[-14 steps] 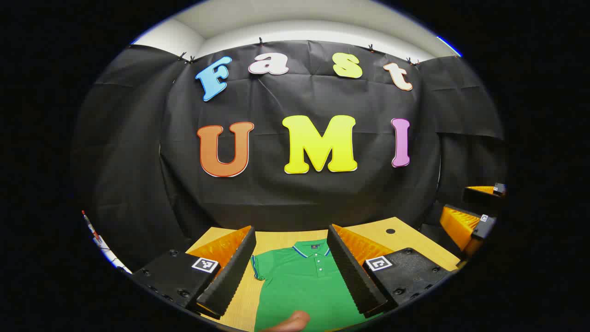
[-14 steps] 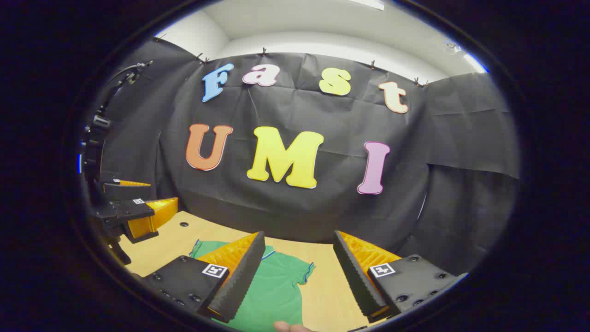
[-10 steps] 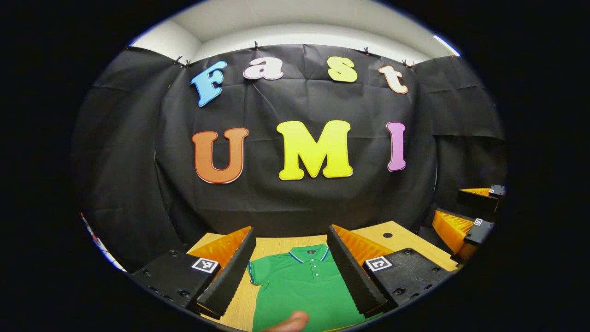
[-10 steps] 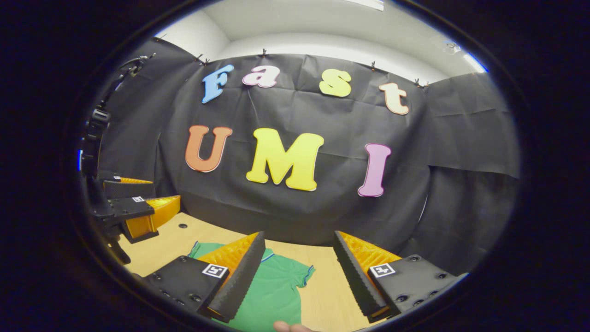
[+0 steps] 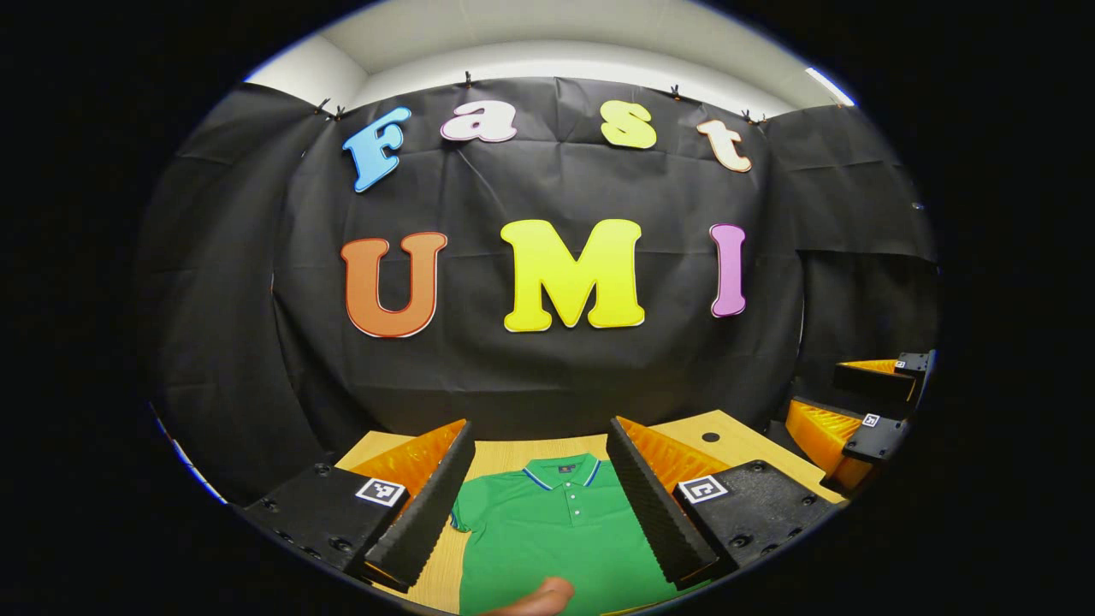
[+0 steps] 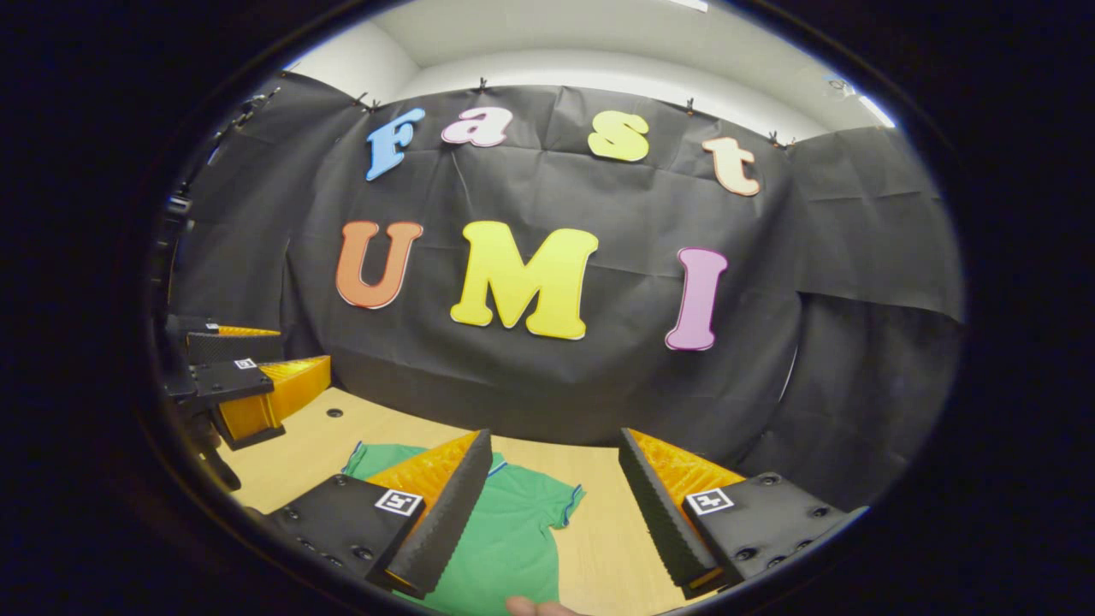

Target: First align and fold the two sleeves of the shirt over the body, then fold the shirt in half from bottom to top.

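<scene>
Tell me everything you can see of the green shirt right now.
The green shirt is a short-sleeved polo of knit-looking fabric with a blue-and-white striped collar, a buttoned placket and blue-trimmed sleeve cuffs. It lies flat, front up and unfolded on the wooden table, collar toward the booth's far wall. One sleeve spreads out to the side in the right gripper view. Neither open gripper touches it.

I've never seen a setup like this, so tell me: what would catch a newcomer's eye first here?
First the green shirt, lying flat and unfolded on the wooden table, collar toward the black cloth wall. Next, each tool's two fingers, spread wide at the bottom of its own view: the left tool frames the shirt's collar, and the right tool hangs over a sleeve. Neither touches the shirt.
</scene>
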`<state>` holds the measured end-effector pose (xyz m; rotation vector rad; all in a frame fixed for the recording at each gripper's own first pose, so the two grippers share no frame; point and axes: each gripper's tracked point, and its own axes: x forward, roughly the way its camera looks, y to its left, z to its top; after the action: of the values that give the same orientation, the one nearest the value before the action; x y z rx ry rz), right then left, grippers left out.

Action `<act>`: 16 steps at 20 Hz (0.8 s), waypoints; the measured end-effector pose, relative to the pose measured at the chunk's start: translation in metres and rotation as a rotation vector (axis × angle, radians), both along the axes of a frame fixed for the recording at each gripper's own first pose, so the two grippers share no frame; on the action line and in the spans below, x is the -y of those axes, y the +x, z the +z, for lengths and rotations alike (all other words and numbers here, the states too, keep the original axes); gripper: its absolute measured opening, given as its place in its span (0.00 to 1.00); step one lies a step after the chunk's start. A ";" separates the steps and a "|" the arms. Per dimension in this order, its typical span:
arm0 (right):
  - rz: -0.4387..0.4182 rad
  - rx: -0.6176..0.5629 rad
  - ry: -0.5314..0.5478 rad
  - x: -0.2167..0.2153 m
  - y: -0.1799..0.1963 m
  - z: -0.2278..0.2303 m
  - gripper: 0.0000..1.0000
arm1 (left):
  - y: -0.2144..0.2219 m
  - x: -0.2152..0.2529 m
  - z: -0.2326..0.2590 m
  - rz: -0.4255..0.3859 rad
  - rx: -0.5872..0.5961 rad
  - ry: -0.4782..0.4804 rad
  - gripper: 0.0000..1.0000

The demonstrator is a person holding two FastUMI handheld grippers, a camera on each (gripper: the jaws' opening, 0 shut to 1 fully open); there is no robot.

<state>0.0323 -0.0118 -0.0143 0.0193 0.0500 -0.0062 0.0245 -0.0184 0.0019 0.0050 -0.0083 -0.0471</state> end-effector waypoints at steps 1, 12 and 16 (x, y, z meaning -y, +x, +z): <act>0.002 -0.004 -0.001 0.000 0.001 -0.001 0.90 | 0.001 0.001 -0.001 -0.002 -0.002 -0.002 1.00; -0.029 -0.194 0.106 0.016 0.039 -0.074 0.95 | 0.004 -0.006 -0.014 0.035 -0.038 -0.003 1.00; -0.061 -0.283 0.114 0.032 0.080 -0.128 0.95 | -0.001 -0.010 -0.016 0.067 -0.051 0.021 1.00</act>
<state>0.1122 -0.0434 -0.1426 0.1340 0.3328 -0.0672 0.0237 -0.0087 -0.0144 0.0250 0.0433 0.0197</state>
